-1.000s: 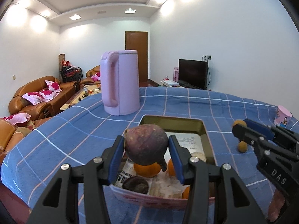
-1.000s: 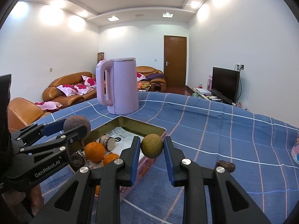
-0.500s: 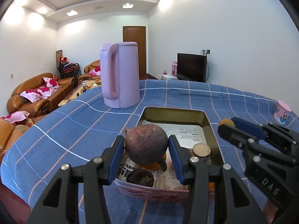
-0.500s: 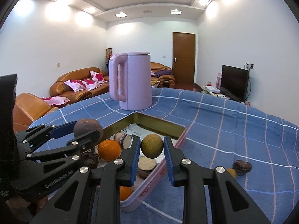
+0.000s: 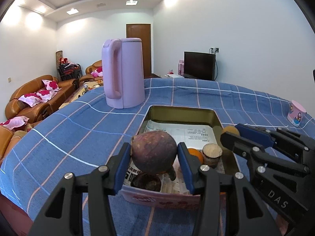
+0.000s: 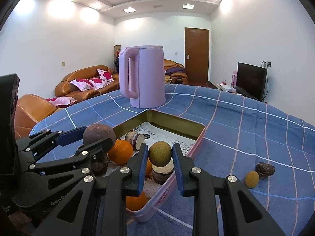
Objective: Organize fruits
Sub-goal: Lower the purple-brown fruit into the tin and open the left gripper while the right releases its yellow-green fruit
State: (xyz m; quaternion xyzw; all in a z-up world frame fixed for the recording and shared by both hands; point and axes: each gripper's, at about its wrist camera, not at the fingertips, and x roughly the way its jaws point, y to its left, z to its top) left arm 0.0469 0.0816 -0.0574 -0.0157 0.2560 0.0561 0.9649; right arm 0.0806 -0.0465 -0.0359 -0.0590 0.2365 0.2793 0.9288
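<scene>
1. Left tongs: clenched on a dark purple fruit, which sits squarely between the blue pads. Over the last second they have moved forward from the near rim, and the fruit now hangs above the near end of the tin, over the pieces already inside.
2. Tin: open, paper-lined, resting on the blue checked surface; it holds an orange and several cut pieces; a pink kettle stands beyond it.
3. Right tongs: clenched on a yellow-green fruit. These too have travelled inward, from beside the tin to above its right edge, so both fruits appear ready to be lowered and let go.
4. Two fruits, one yellow and one dark, lie touching on the cloth, well right of the tin and of both tongs; these look left to collect.
</scene>
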